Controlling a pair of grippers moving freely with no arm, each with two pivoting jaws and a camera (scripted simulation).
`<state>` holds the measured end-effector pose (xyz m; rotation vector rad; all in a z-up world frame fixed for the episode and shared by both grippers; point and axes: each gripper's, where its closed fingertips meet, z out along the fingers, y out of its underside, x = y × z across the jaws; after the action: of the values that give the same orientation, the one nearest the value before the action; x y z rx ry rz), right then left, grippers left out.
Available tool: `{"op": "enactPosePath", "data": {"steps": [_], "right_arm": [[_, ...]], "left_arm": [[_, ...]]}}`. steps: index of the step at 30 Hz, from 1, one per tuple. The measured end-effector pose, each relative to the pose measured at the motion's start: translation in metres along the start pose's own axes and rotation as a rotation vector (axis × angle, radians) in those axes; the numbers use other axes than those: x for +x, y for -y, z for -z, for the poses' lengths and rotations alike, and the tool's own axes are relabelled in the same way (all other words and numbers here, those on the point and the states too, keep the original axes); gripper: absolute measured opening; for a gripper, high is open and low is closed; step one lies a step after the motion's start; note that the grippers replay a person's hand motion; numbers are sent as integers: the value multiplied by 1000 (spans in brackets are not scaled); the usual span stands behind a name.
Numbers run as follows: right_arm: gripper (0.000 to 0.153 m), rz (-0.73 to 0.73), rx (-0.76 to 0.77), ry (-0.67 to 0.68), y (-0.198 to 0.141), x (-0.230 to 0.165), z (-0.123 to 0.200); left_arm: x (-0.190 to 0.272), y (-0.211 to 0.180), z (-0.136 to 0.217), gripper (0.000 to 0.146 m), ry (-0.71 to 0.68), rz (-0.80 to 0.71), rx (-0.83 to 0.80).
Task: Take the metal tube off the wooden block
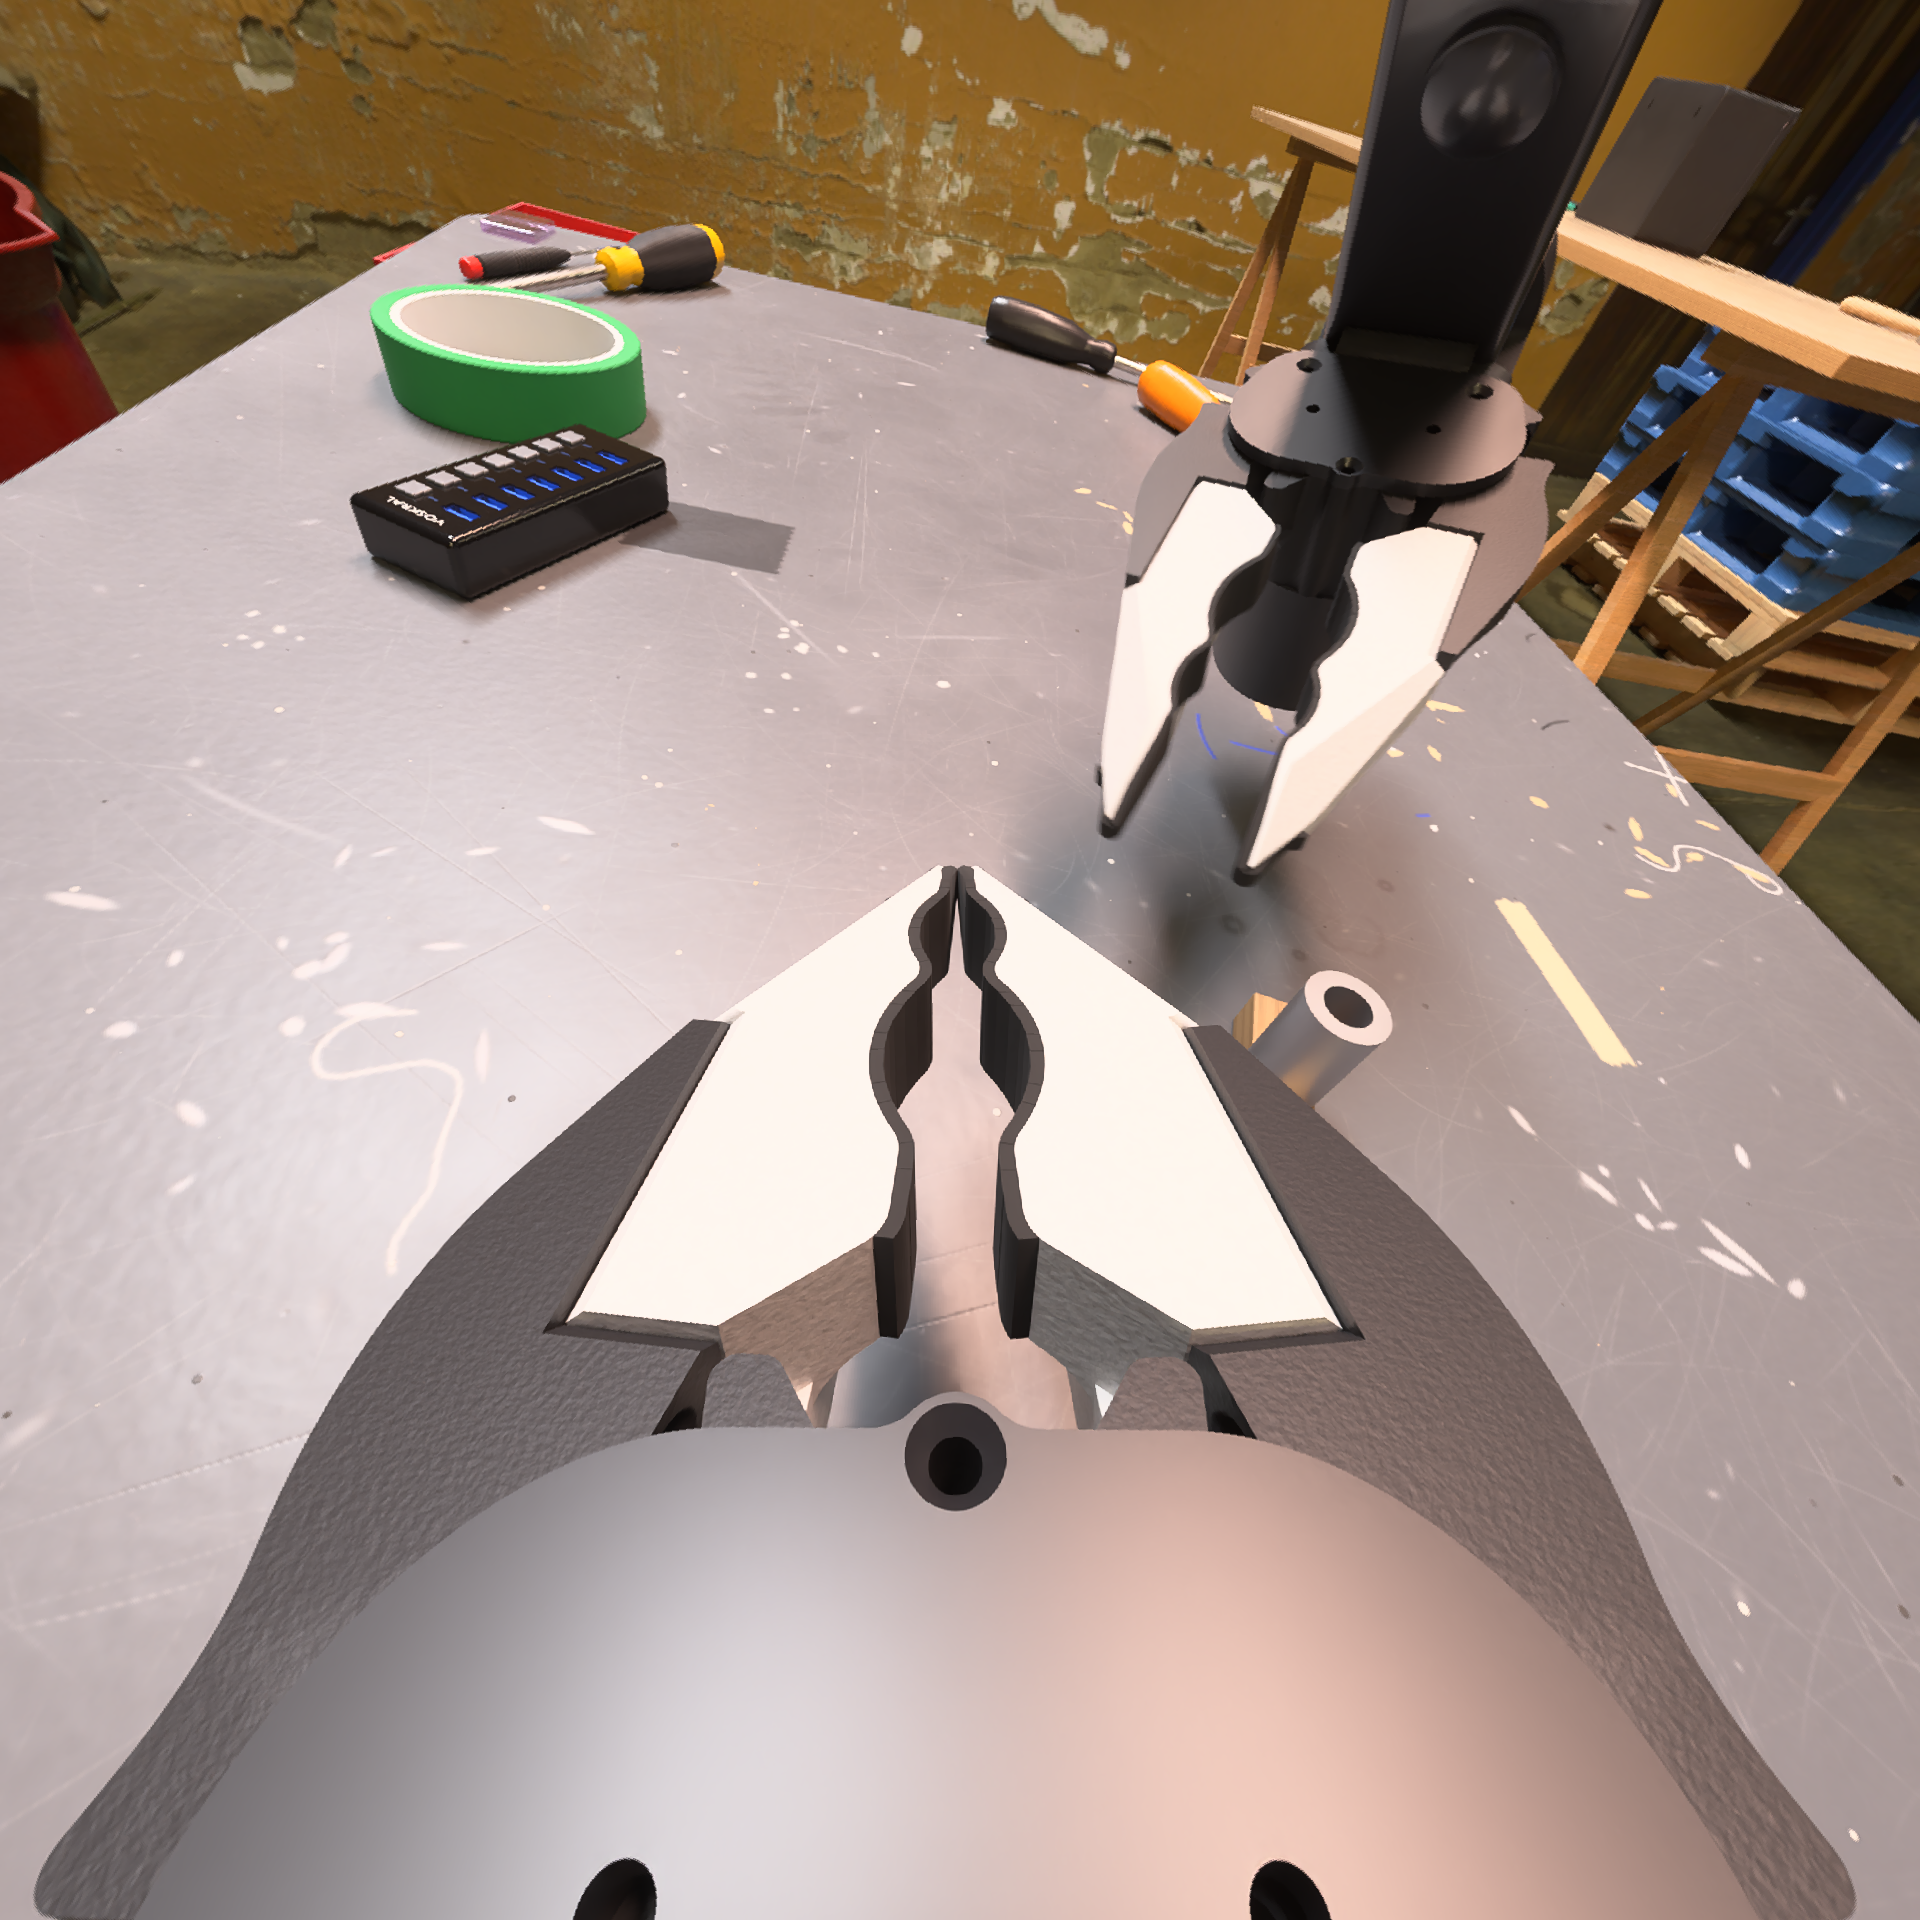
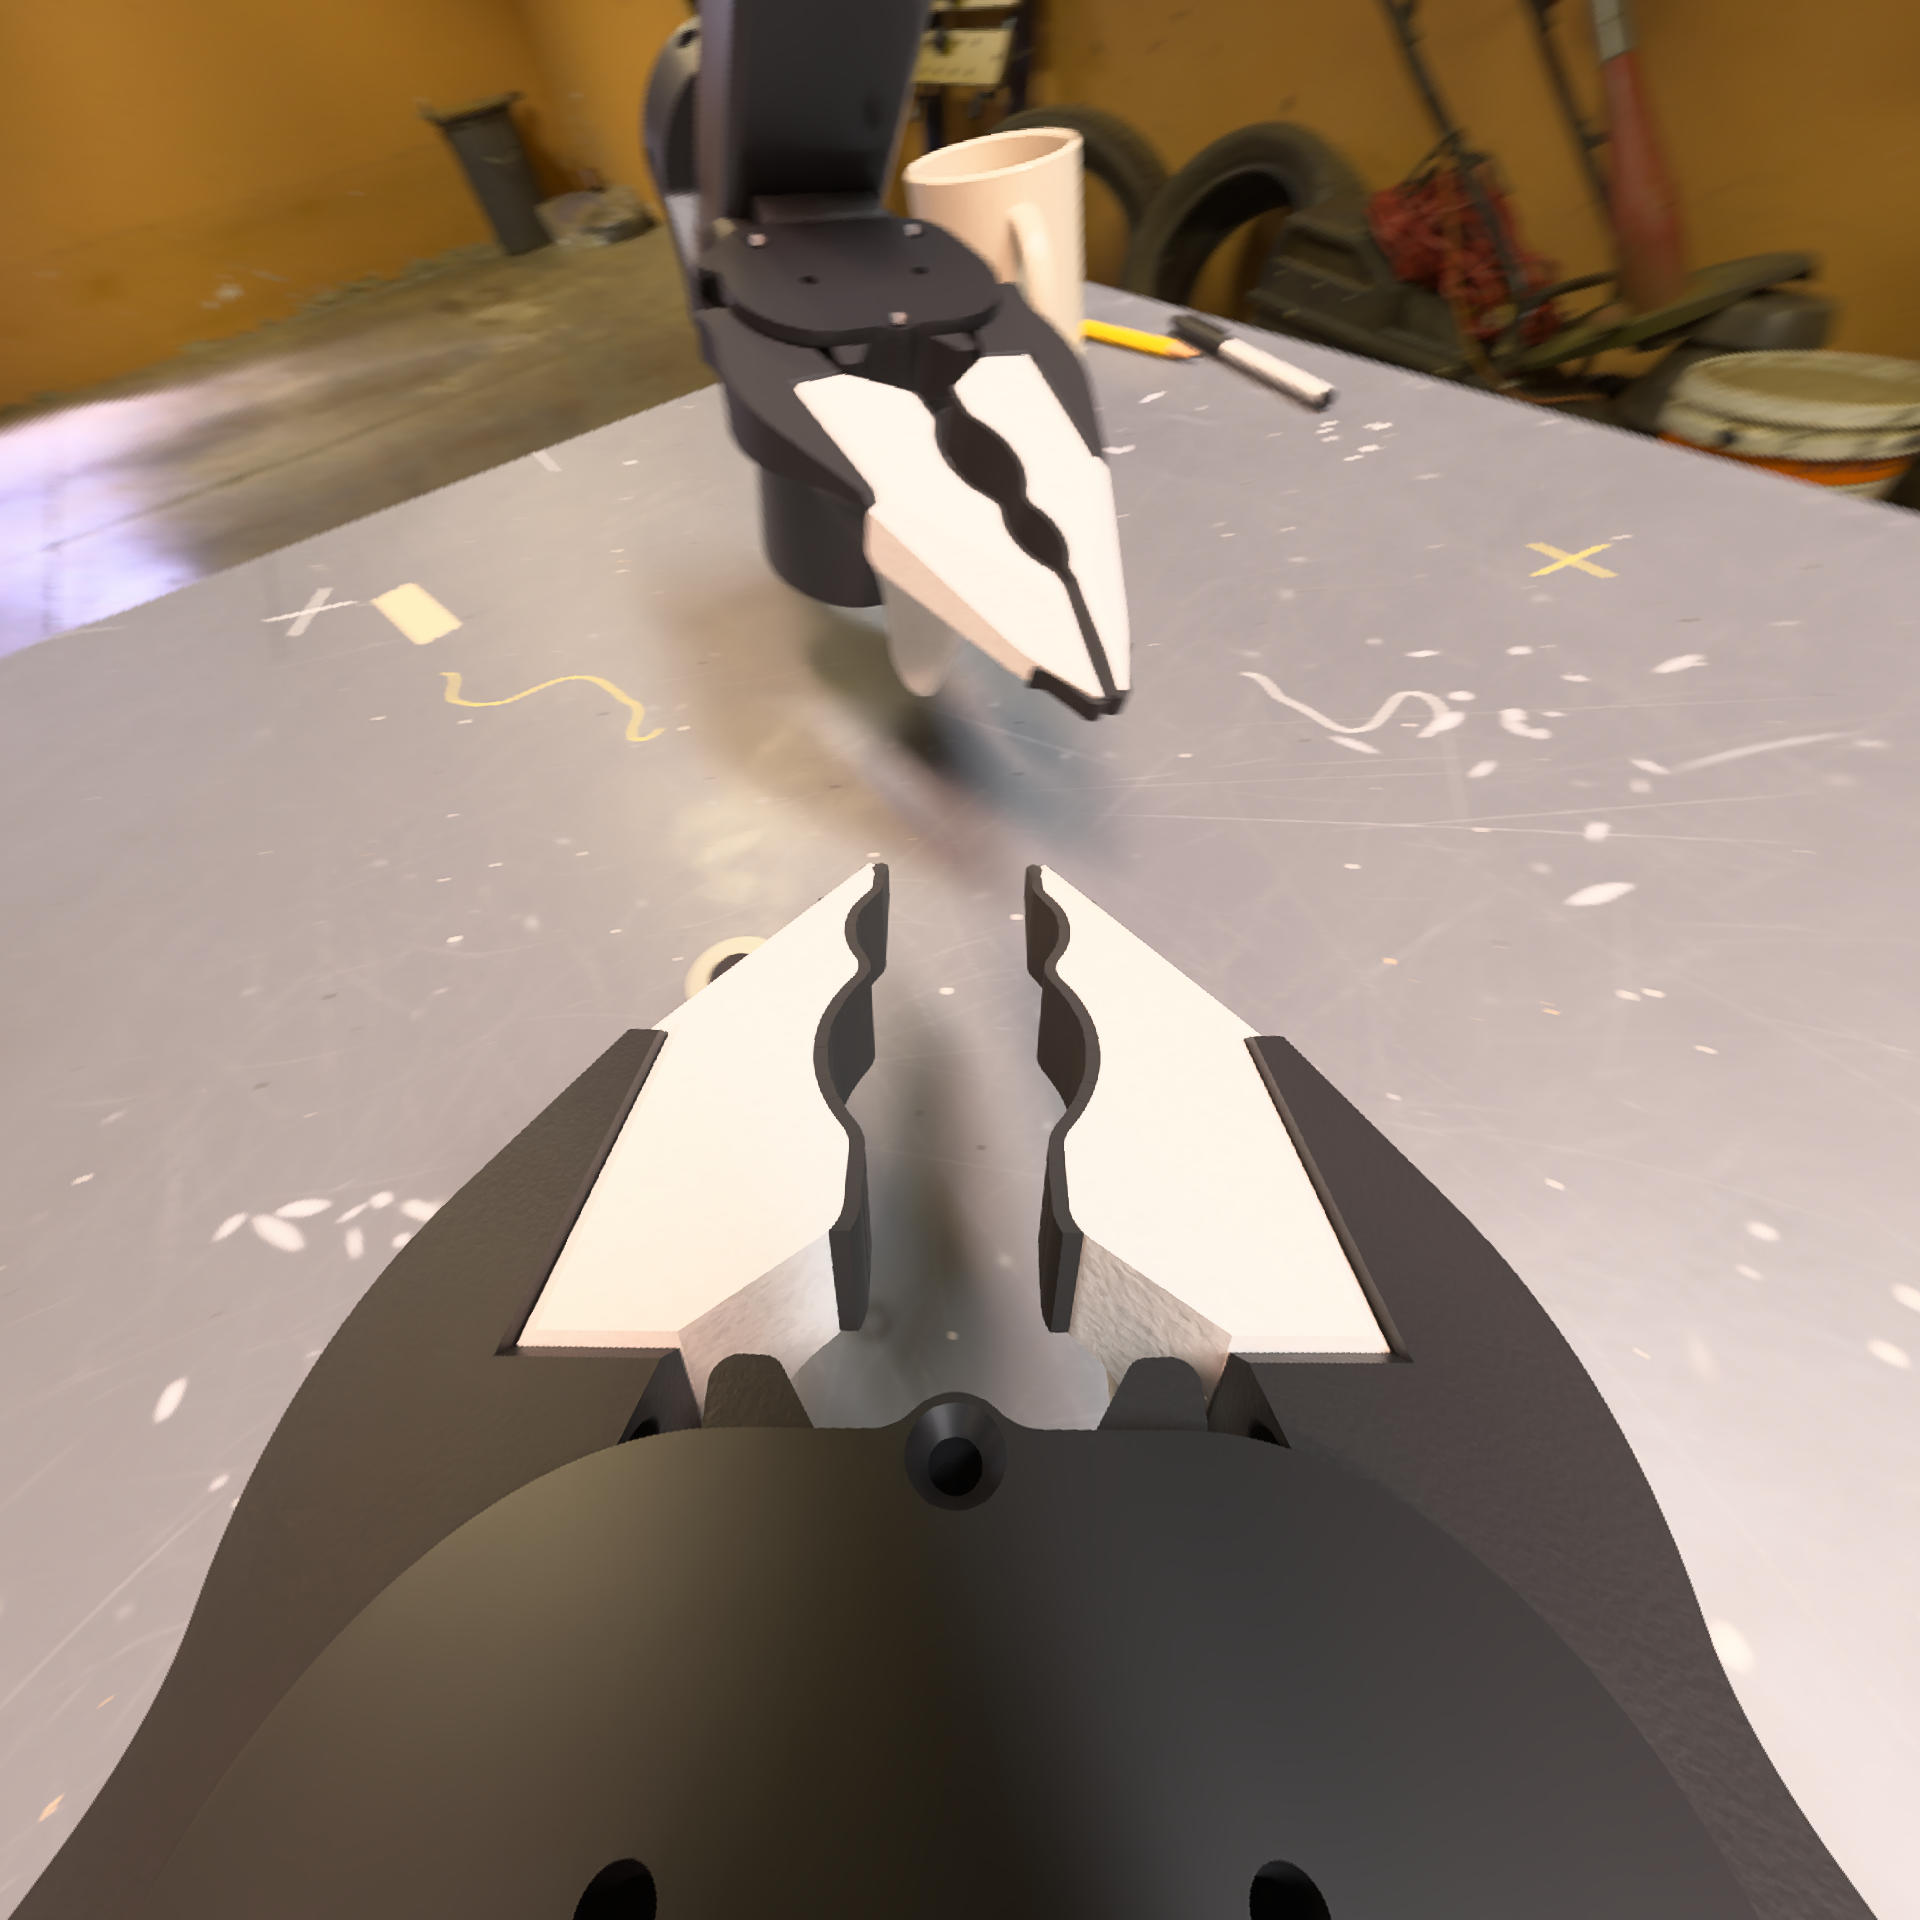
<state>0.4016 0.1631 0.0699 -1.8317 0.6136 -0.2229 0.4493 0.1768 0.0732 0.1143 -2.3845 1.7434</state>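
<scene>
The metal tube [image 1: 1320, 1039] is a short grey pipe with an open end. It sticks out past the right finger of my left gripper, low on the grey table [image 1: 727, 779]. A sliver of the wooden block [image 1: 1262, 1013] shows at its far side; the rest is hidden. My left gripper [image 1: 954, 878] is shut and empty, just left of the tube; it also shows in the right wrist view [image 2: 1081, 696]. My right gripper [image 2: 956, 883] is open and empty; in the left wrist view [image 1: 1195, 847] it points down at the table beyond the tube. A pale round rim [image 2: 722, 956] peeks from behind its left finger.
A green tape roll [image 1: 509, 358], a black hub box [image 1: 509, 509] and screwdrivers [image 1: 623, 260] lie at the far left, another screwdriver [image 1: 1101, 358] farther right. A white mug [image 2: 1003, 208], a pencil [image 2: 1138, 338] and a marker [image 2: 1262, 364] sit at the opposite end. Wooden trestles [image 1: 1714, 312] stand beside the table.
</scene>
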Motion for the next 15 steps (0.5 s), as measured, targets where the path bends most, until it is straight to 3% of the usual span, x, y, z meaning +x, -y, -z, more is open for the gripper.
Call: {"op": "enactPosePath", "data": {"steps": [6, 12, 15], "right_arm": [[21, 1, -81, 138, -8, -27, -11], [49, 13, -181, 208, -18, -45, -16], [50, 52, -242, 196, -28, -46, -17]], "left_arm": [[1, -3, -2, 0, -2, -4, -12], [-1, -4, -2, 0, 4, 0, -10], [-1, -5, -3, 0, 1, 0, -13]]}}
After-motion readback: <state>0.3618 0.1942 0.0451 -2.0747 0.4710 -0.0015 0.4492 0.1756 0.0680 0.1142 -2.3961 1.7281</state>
